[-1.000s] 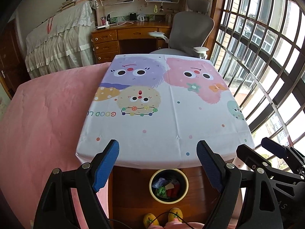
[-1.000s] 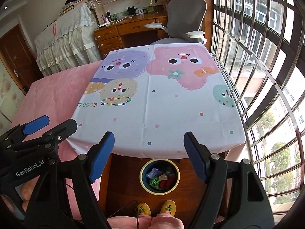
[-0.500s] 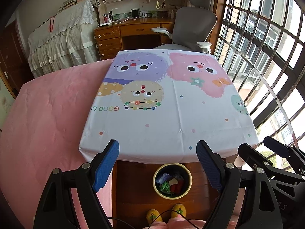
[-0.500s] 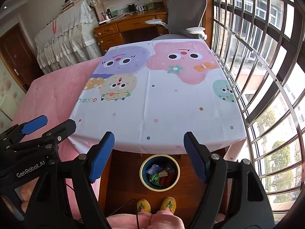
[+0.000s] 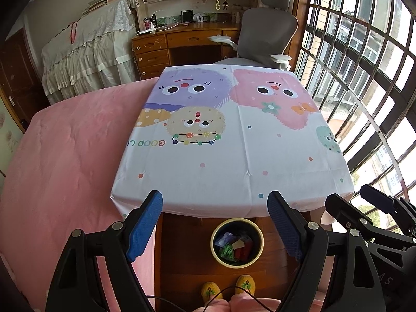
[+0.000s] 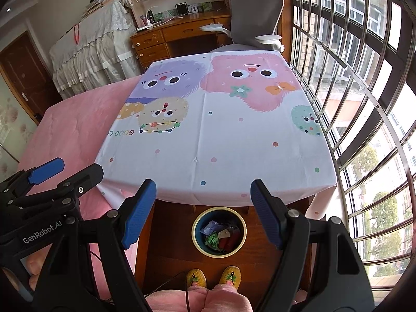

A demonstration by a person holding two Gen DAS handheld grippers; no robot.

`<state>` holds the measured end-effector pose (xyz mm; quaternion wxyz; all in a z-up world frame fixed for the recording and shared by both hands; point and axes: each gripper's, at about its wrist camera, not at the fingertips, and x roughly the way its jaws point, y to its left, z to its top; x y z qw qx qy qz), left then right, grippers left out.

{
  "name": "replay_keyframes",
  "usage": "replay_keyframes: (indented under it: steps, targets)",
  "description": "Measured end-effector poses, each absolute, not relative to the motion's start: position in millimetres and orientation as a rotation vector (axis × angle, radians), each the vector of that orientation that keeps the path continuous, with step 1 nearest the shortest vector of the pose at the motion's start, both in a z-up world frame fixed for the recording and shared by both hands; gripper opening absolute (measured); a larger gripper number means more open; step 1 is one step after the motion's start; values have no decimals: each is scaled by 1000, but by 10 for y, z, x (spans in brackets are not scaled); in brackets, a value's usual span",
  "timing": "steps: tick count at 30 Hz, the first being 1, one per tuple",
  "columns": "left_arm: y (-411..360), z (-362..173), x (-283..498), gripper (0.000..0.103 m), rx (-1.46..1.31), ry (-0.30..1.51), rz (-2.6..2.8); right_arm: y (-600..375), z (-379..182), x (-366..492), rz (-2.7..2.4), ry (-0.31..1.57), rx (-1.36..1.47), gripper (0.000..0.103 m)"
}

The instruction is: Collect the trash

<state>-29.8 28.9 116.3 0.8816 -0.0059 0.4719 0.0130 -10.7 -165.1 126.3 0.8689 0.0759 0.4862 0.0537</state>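
A round yellow-rimmed bin [image 5: 237, 242] [image 6: 219, 231] stands on the wooden floor below the table's near edge, holding several crumpled wrappers [image 5: 236, 246] [image 6: 221, 235] in green, red, purple and yellow. My left gripper [image 5: 215, 223] hangs open above the bin, nothing between its blue pads. My right gripper [image 6: 203, 209] is also open and empty, held over the same spot. Each gripper shows at the side of the other's view. The cartoon tablecloth [image 5: 228, 140] [image 6: 215, 130] carries no loose items.
A pink bed [image 5: 65, 156] lies left of the table. Barred windows [image 5: 364, 78] run along the right. A grey office chair [image 5: 265, 36] and wooden desk [image 5: 182, 41] stand beyond the table. The person's yellow slippers [image 6: 213, 277] are on the floor near the bin.
Both grippers have risen and drawn back a little, so the table and bin sit lower and farther in view. Both stay open and empty.
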Motion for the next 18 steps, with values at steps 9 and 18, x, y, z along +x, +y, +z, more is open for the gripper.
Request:
replay_keyframes:
  steps: [9,18]
  targets:
    - [299,1131,-353,84,-18,994,35,-1641,1264,-122,110,1021,160,73]
    - [290,1069,-363,84,-16,1006,48,-1634,1251,-161,113,1022,161,73]
